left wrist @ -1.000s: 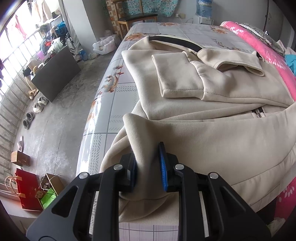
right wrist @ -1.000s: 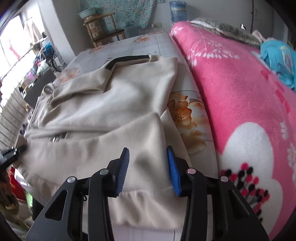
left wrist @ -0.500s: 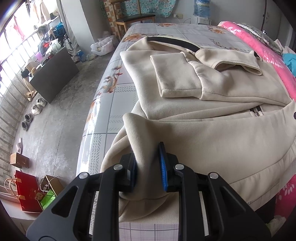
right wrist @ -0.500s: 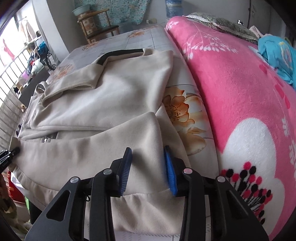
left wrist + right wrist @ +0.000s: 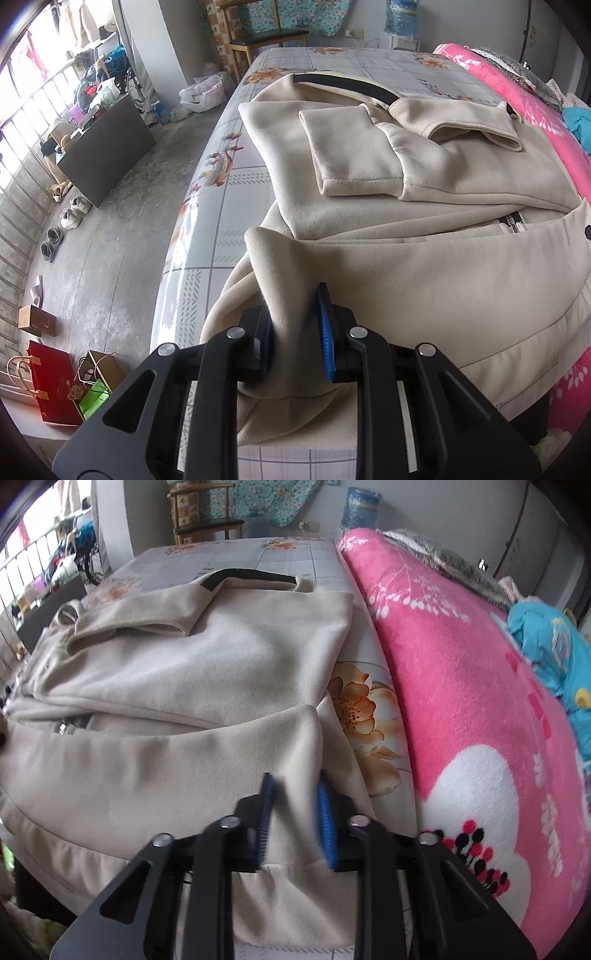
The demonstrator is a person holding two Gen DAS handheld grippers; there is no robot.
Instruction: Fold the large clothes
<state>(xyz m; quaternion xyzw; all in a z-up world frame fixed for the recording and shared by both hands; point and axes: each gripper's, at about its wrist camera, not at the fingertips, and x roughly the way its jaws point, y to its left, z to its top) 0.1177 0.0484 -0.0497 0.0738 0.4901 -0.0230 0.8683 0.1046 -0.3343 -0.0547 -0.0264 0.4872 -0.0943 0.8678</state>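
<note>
Left wrist view, jacket: the beige jacket [image 5: 424, 206] lies across the bed [image 5: 221, 206], hem at the near edge, sleeves folded in.
Left wrist view, grip: the left gripper [image 5: 295, 328] is clamped on a bunched hem fold near the bed's near left corner.
Right wrist view, grip: the right gripper [image 5: 293, 812] is closing, hem cloth between its pads, beside the pink blanket [image 5: 461, 701].
Advice: confirm both hem corners are secure, then lift evenly toward the collar [image 5: 251, 579].
</note>
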